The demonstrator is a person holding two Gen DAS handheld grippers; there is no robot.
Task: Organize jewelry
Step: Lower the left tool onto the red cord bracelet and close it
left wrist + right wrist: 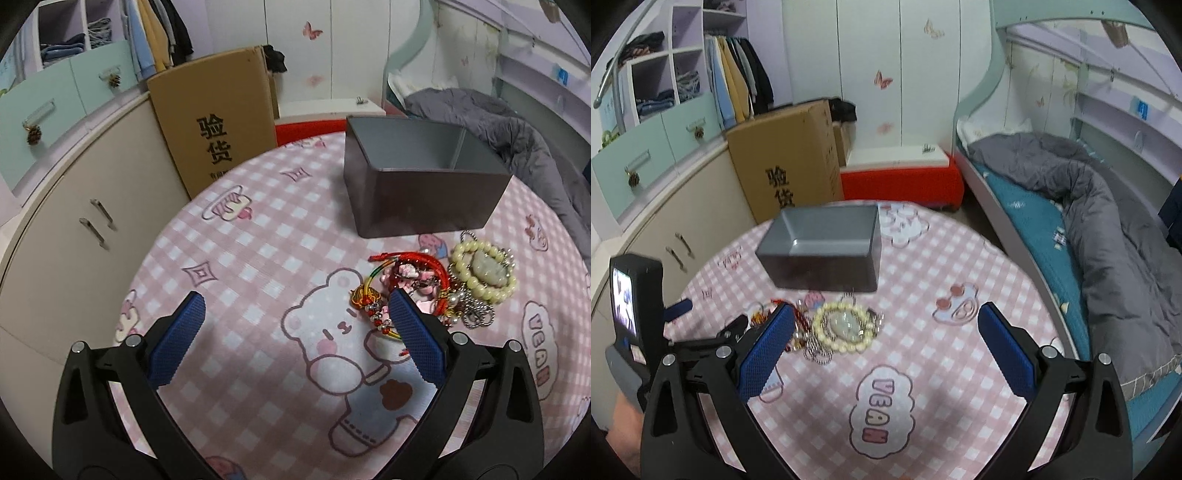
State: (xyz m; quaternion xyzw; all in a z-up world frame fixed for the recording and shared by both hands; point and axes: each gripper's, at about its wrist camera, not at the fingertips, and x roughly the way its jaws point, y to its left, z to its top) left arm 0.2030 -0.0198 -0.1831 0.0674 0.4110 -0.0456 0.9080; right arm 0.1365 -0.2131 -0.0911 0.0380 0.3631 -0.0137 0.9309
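A pile of jewelry lies on the pink checked tablecloth (258, 258): a cream bead bracelet (480, 271) with a pale stone, red cords (424, 266), pink charms and silver chains. The bracelet also shows in the right wrist view (846, 328). A dark grey box (424, 184) with a divider stands open just beyond the pile; it also shows in the right wrist view (823, 247). My left gripper (295, 306) is open and empty, its right finger at the pile's near edge. My right gripper (886, 317) is open and empty, its left finger over the pile's left part.
A tall cardboard box (218, 122) stands behind the table beside a beige cabinet (74, 240). A bed with a grey quilt (1108, 229) is to the right. The left gripper's body (635, 317) and the hand on it show at the right wrist view's left.
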